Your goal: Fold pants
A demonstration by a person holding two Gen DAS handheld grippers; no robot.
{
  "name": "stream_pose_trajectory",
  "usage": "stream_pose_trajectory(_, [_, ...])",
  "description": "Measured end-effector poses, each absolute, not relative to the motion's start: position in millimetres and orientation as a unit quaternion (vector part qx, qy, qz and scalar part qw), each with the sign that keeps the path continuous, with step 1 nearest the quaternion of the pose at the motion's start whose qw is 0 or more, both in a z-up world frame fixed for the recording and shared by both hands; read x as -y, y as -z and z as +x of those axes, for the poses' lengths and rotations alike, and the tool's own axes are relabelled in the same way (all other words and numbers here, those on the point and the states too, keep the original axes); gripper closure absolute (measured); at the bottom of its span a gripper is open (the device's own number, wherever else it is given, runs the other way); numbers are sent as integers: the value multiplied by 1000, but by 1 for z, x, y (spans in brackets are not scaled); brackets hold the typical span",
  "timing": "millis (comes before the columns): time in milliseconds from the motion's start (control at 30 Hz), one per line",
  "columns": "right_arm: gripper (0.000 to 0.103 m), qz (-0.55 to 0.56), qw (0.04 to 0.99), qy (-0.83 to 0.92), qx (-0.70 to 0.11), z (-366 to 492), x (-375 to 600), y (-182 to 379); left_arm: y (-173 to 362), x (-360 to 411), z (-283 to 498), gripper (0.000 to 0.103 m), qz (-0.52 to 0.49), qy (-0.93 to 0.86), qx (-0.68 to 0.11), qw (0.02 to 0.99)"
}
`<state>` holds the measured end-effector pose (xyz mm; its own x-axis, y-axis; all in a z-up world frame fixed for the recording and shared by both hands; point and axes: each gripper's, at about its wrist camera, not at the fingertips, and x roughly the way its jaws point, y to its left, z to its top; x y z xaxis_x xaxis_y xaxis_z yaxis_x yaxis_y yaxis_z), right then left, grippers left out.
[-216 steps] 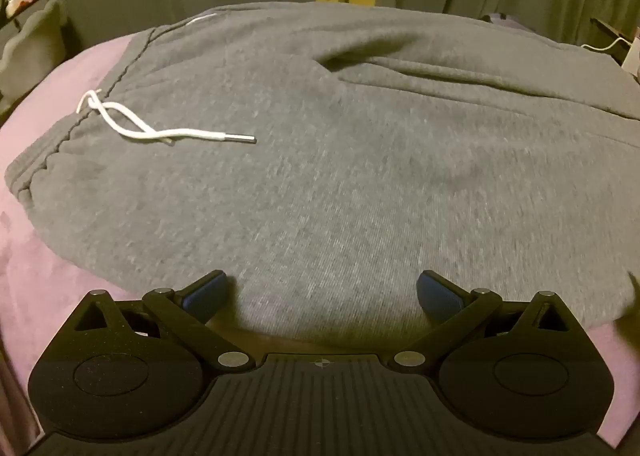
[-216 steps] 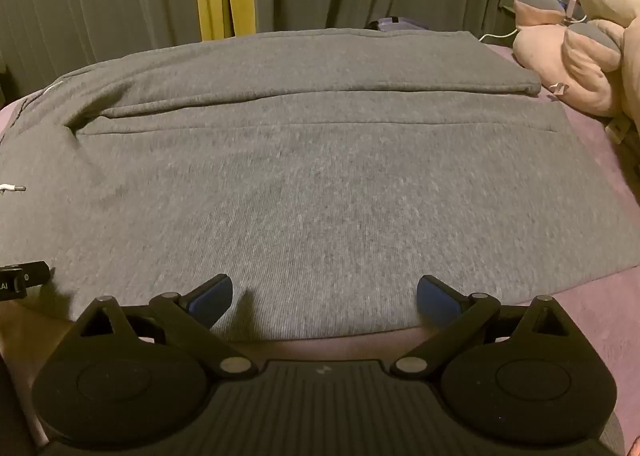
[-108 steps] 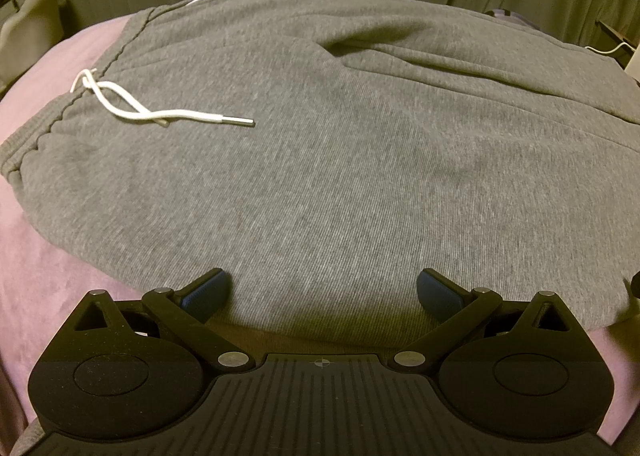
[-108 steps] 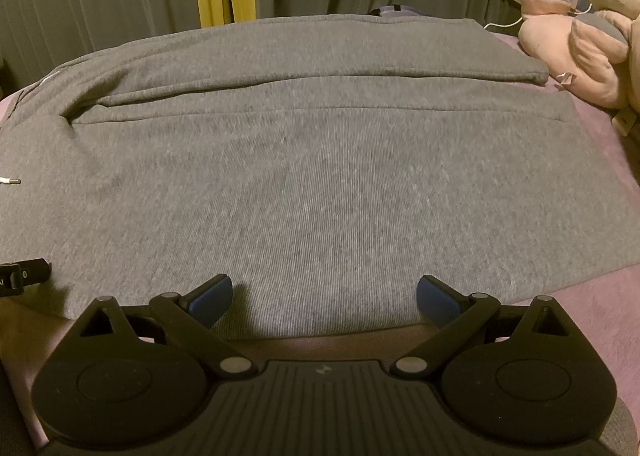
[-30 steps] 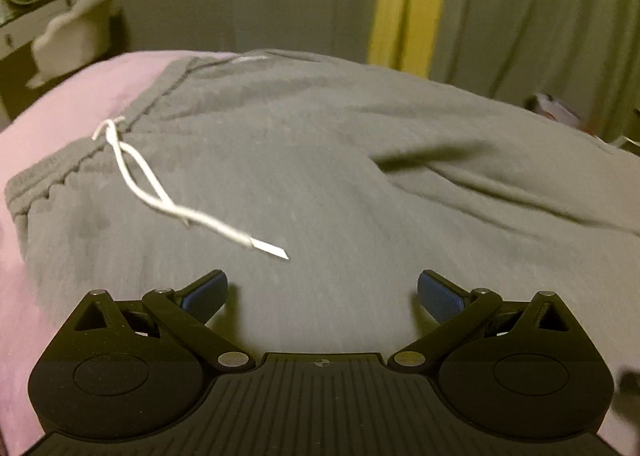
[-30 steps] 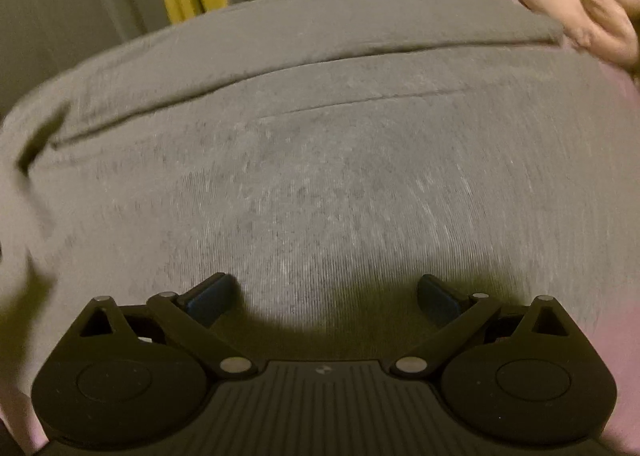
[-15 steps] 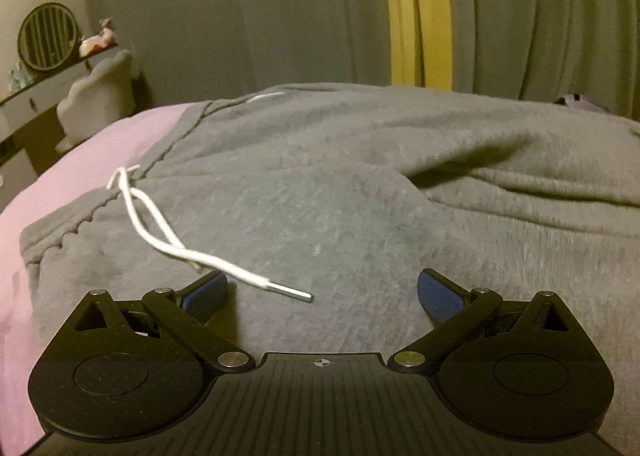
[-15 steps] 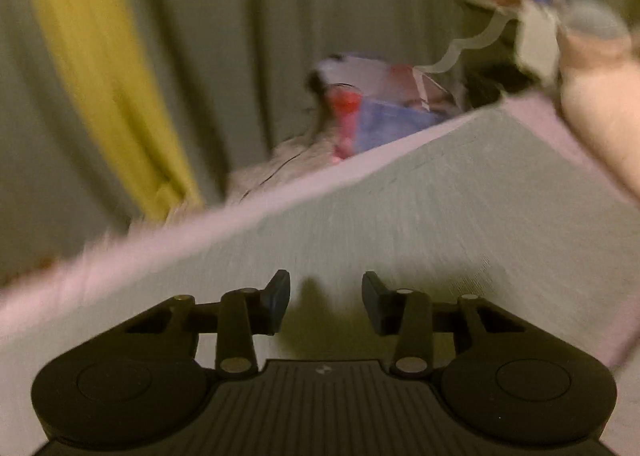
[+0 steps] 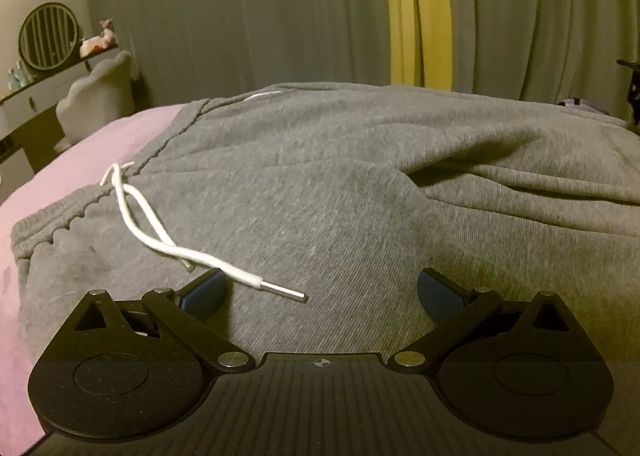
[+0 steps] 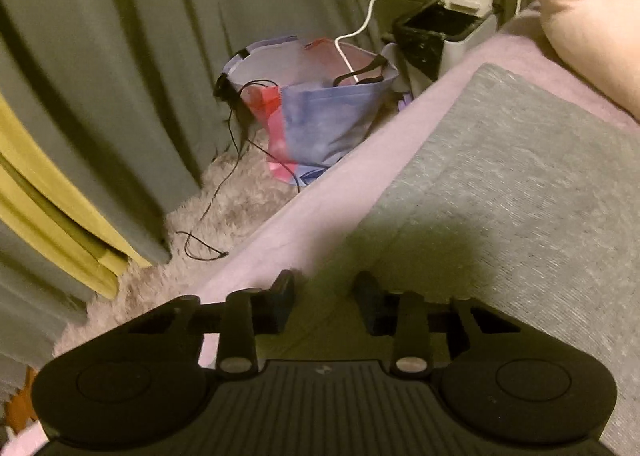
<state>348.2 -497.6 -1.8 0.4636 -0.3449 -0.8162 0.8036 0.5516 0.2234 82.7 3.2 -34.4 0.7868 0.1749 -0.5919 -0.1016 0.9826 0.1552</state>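
Note:
Grey sweatpants [image 9: 360,184] lie spread on a pink bed [image 9: 80,160], waistband at the left, with a white drawstring [image 9: 160,240] lying across the front. My left gripper [image 9: 320,292] is open and empty, low over the pants near the drawstring's metal tip. In the right wrist view the far edge of a pant leg [image 10: 500,184] runs along the bed's far side [image 10: 320,208]. My right gripper [image 10: 326,296] is partly closed, its fingers a small gap apart, right at that far edge of the fabric; no cloth shows between them.
Green curtains with a yellow strip [image 9: 416,12] hang behind the bed. Beyond the far side are a fluffy rug [image 10: 224,208], a blue and red bag [image 10: 320,116], cables and a small bin [image 10: 444,36]. A plush toy [image 10: 592,28] lies at the right. A dresser and chair [image 9: 92,96] stand left.
Both grippers moved forward across the pants. The right one went from wide open over the near leg to the far edge of the fabric and narrowed its fingers. The left one stayed open.

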Motion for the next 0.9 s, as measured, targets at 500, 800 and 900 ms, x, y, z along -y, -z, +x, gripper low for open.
stream_pose_trajectory(500, [101, 302, 873, 279, -263, 41, 433, -39, 35, -21, 87, 0, 8, -52, -326, 944])
stream_pose_trajectory(800, [81, 418, 814, 347, -205, -8, 464, -9, 19, -21, 75, 0, 10, -44, -313, 949])
stream_pose_trajectory(900, [81, 469, 805, 316, -177, -14, 480, 18, -2, -21, 71, 0, -14, -33, -302, 953])
